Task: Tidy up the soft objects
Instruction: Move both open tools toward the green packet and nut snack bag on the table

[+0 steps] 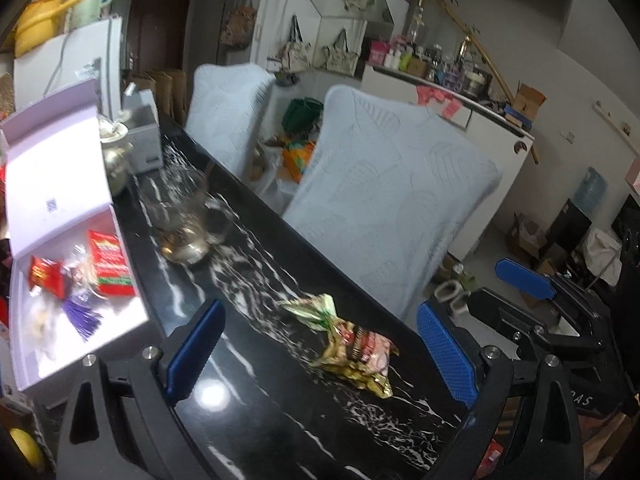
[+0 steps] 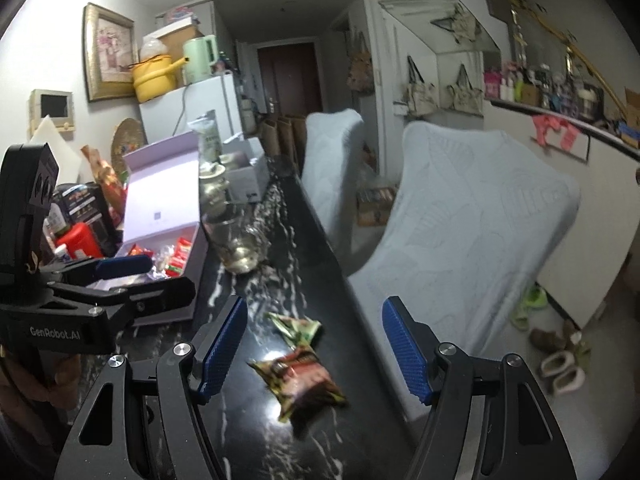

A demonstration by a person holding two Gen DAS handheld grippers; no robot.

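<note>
Two crinkled snack packets lie on the black marble-patterned table (image 2: 280, 432), low in the centre of my right wrist view: the red-and-yellow packet (image 2: 298, 380) sits nearer, its long axis running from upper left to lower right, and the green packet (image 2: 296, 327) lies just beyond it, almost touching, pointing toward the upper left. In the left wrist view the same pair sits lower centre, the green packet (image 1: 310, 307) up-left of the red-and-yellow packet (image 1: 360, 354), both close to the table's far edge, beyond which two pale blue covered chairs (image 1: 384, 200) stand. My right gripper (image 2: 314, 350) hangs over the packets with its blue pads spread apart and nothing pressed between them; my left gripper (image 1: 320, 356) is likewise released, wide and empty, the packets showing between its fingers farther off. At left, an open lilac gift box (image 1: 60, 184) holds red wrapped sweets (image 1: 110, 262) and a purple tassel (image 1: 82, 316); its raised lid carries a small printed mark I cannot read. A glass pitcher (image 1: 186, 224) stands on the table beyond the packets, leaving a bare stretch of dark tabletop between box and packets. The left gripper's body (image 2: 60, 320) in the right wrist view reads "GenRobot.AI"; the packet printing is too blurred to read.
</note>
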